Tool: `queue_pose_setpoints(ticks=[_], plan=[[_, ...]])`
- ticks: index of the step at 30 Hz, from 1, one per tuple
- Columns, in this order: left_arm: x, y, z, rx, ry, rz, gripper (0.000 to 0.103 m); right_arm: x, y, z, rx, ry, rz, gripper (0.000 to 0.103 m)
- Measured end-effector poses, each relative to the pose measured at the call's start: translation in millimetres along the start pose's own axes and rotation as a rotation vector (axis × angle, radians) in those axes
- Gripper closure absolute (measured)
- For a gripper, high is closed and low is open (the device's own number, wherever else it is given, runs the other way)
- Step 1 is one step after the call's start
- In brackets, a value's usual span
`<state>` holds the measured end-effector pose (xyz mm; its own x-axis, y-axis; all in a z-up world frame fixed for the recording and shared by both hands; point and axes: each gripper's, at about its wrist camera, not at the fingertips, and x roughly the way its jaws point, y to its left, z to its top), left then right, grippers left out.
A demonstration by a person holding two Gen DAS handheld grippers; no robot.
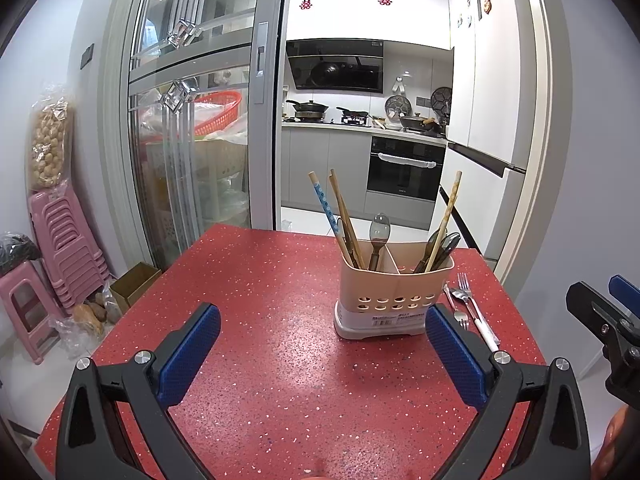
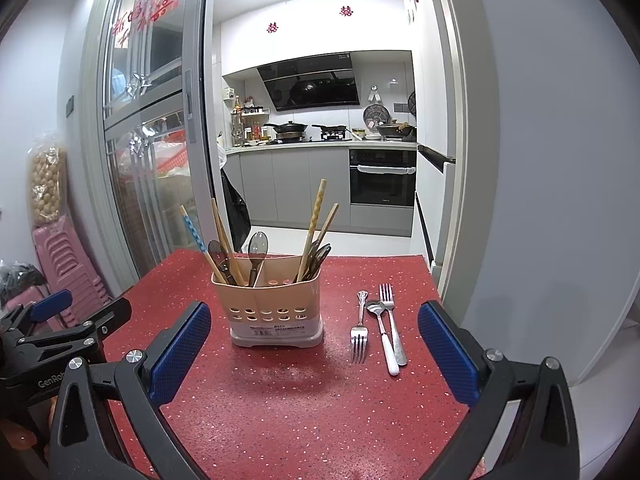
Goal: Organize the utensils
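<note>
So the red speckled surface [image 2: 280,400] takes up most of both views, and on it sits the beige plastic utensil caddy [image 2: 276,312], with chopsticks and dark translucent spoons standing in its compartments. Both tongs hang above the near edge of the surface, well short of everything: the left tongs [image 1: 322,344] are spread wide with nothing between the blue pads, and the right tongs [image 2: 314,346] are the same, wide and empty. The stuff left to sort lies flat on the surface just to the right of the caddy: a metal fork [image 2: 393,322] with its tines pointing away, a spoon with a white handle [image 2: 382,334] right beside it, maybe touching, and a smaller ornate-handled fork [image 2: 359,330] with tines pointing toward the camera, a bit apart from the other two. My guess is these are light but stiff and pretty slick, and since they lie flat there's not much to pinch. I'd go across the handle somewhere around the middle, where it's narrow enough for the pads to close on the edges. The white-handled spoon looks fatter, so probably the easiest first grab for the right side.
</note>
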<state>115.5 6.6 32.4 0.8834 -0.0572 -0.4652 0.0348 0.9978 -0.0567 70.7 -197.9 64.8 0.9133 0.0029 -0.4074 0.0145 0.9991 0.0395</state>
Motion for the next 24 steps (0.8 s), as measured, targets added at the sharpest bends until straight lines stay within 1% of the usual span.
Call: queue_pose_setpoints(ticks=[24], plan=[[1.2,-0.7,-1.2,-0.011,-0.003,0.006,0.000,0.1,1.5,0.2,-0.001,0.000,0.003,0.000]])
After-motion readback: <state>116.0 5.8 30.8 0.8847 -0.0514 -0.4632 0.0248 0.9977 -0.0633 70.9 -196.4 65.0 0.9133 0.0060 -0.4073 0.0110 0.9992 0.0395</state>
